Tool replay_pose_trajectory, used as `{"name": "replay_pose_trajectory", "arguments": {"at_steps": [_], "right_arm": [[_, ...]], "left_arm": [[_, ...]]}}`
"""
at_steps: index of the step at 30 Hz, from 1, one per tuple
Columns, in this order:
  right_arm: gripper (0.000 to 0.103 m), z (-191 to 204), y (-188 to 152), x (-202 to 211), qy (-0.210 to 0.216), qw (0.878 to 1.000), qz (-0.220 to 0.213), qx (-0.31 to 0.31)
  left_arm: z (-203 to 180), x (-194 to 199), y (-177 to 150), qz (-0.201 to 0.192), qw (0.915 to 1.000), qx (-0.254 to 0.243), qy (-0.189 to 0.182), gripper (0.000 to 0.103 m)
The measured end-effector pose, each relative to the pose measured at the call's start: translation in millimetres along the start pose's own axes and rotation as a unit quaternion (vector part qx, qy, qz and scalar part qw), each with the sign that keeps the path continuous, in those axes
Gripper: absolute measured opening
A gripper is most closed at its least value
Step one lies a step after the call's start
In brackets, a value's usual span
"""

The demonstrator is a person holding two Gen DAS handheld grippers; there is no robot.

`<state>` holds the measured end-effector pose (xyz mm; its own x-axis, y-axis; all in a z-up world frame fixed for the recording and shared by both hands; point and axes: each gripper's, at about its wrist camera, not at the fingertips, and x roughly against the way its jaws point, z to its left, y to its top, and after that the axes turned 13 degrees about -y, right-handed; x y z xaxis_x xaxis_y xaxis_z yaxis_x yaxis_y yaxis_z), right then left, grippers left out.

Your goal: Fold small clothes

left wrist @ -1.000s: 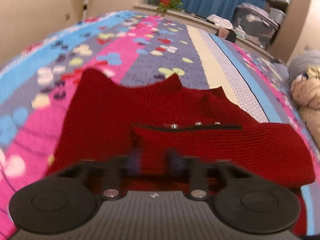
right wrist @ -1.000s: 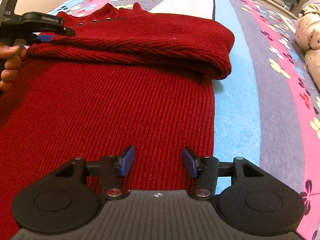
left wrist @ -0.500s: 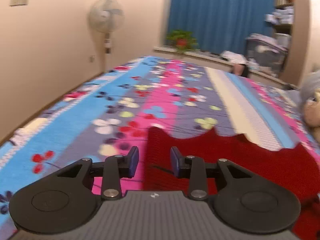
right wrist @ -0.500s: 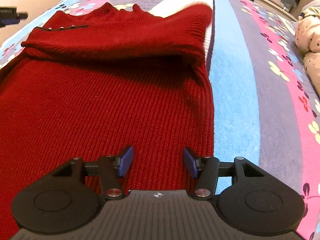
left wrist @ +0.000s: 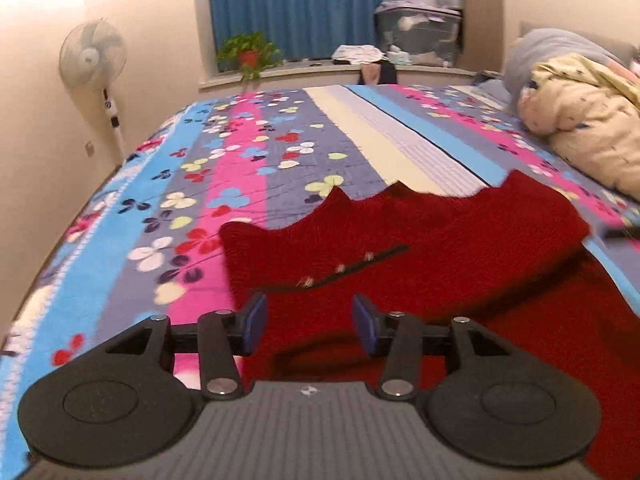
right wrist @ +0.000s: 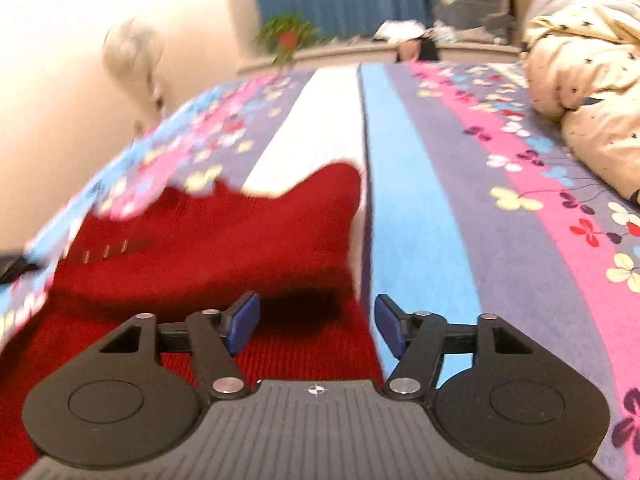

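- One dark red ribbed knit sweater (left wrist: 460, 248) lies on the bed, over the striped bedspread with clover-like flowers (left wrist: 248, 152); its upper part is folded back over the body, making a thick double layer with a rounded fold edge.
- A dark placket with three small metal snaps (left wrist: 340, 269) runs across the folded part (three in both views, though blurred in the right one).
- The left claw (left wrist: 306, 326) hovers over the sweater's near left edge, its two blue-padded fingers (left wrist: 254, 320) apart; the jaws have just been opening, and nothing is pinched between them.
- The right claw (right wrist: 316, 324) sits over the sweater's right edge where red knit meets the light blue stripe; its jaws have also just been opening and hold nothing.
- Counted around the room: one white standing fan (left wrist: 94, 56), one potted green plant in a red pot (left wrist: 248, 54) on the sill, one blue curtain (left wrist: 304, 4), one cream speckled quilt bundle (left wrist: 588, 120) at the right side of the bed.
- The left view shows the sweater's left side and bare bedspread beyond; a blurred dark object shows at its right edge (left wrist: 622, 230).
- The right view shows a dark shape at its left border (right wrist: 14, 266), too blurred to identify.
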<state>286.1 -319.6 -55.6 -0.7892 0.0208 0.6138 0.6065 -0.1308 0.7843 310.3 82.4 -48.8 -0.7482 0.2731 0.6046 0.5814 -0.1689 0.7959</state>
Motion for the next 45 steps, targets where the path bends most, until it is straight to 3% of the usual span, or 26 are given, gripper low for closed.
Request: {"name": "replay_pose_trajectory", "arguments": {"at_steps": [4,7,10,12,13,14,16,19,23,25,27,28,31,33,36,39,45], "right_arm": [[0.072,-1,6,-22,-0.001,1.000,-0.009,-0.021],[0.072,0,7,-37,-0.004,1.000,-0.009,-0.029],[0.071,0,10,-48,-0.001,1.000,0.000,-0.026],[0.056,3,9,-54,0.002,1.000,-0.003,-0.014],[0.037,6,9,-57,0.013,1.000,-0.003,-0.007],[0.031,8,8,-58,0.006,1.000,-0.007,-0.002],[0.026,9,10,-57,-0.007,1.000,-0.015,0.000],[0.023,-5,14,-60,-0.034,0.998,-0.016,-0.047],[0.027,-11,9,-78,-0.053,0.996,0.035,-0.057],[0.029,-6,16,-67,-0.062,0.997,0.016,-0.044],[0.032,-4,19,-48,-0.051,0.997,-0.034,-0.047],[0.040,-4,17,-47,-0.048,0.997,-0.038,-0.039],[0.046,-3,-2,-75,-0.064,0.996,0.066,0.006],[0.055,-13,-3,-66,-0.068,0.995,0.066,-0.033],[0.054,-20,5,-32,-0.073,0.995,0.046,-0.051],[0.054,-25,6,7,-0.071,0.997,0.028,-0.031],[0.055,-42,-25,89,-0.063,0.998,0.022,-0.008]], "left_arm": [[-2,49,-35,0.002,0.9999,-0.004,-0.015,0.058],[-3,58,-53,0.028,0.9995,-0.012,0.003,0.057],[0,63,-49,0.001,0.9999,0.000,0.015,0.057],[6,57,-47,0.004,0.9996,0.022,0.018,0.057],[9,55,-46,0.007,0.9993,0.029,0.021,0.057],[10,53,-45,0.006,0.9991,0.035,0.023,0.057],[13,52,-43,0.001,0.9990,0.039,0.023,0.057],[12,50,-40,0.000,0.9990,0.041,0.019,0.057],[10,49,-41,0.012,0.9992,0.036,0.012,0.057],[10,46,-44,0.023,0.9990,0.037,0.011,0.057],[13,42,-47,0.037,0.9982,0.047,0.001,0.057],[15,39,-49,0.047,0.9974,0.055,-0.005,0.058],[18,20,-63,0.113,0.9915,0.064,-0.001,0.058],[16,14,-73,0.145,0.9882,0.040,0.028,0.058],[18,27,-72,0.127,0.9905,0.051,0.014,0.058],[17,44,-74,0.118,0.9910,0.061,0.004,0.058],[0,78,-83,0.114,0.9920,0.053,-0.015,0.059]]}}
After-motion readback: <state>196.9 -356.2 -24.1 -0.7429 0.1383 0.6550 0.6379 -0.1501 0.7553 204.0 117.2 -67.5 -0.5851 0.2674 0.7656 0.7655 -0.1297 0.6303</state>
